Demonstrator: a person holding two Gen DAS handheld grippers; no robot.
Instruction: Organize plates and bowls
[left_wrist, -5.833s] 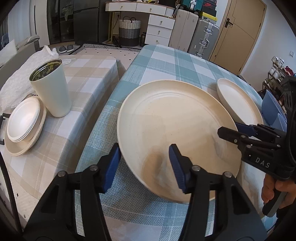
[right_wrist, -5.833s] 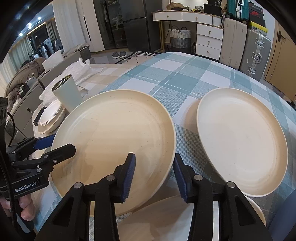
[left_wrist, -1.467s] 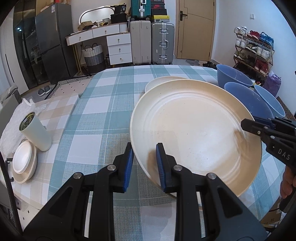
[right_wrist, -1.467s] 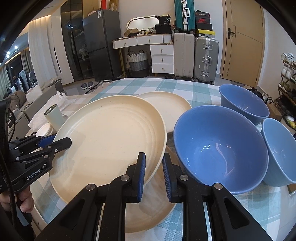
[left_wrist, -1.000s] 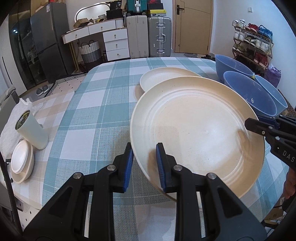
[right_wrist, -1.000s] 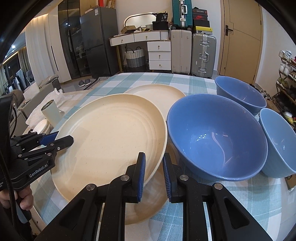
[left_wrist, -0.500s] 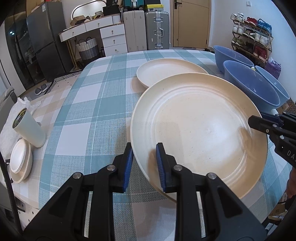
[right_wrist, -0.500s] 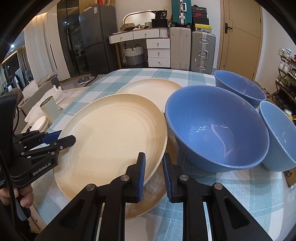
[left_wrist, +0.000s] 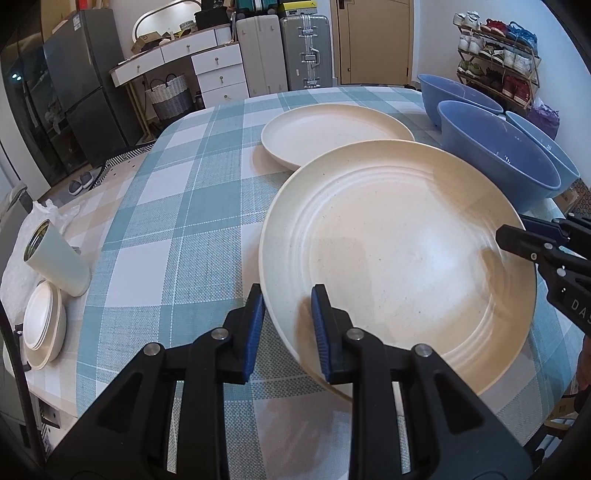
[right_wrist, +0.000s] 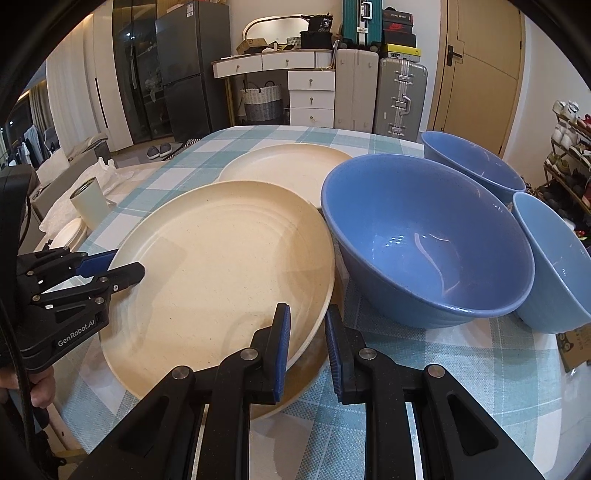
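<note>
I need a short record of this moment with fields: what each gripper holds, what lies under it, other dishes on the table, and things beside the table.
left gripper: shut on the near-left rim of the held plate
right gripper: shut on the opposite rim of the same plate
held plate: cream, tilted, lifted off the checked tablecloth
under it: a second cream plate, only its edge shows
other plate: cream, flat on the cloth further back
blue bowls: three, large bowl nearest the held plate
side surface: cup and small white dishes
</note>
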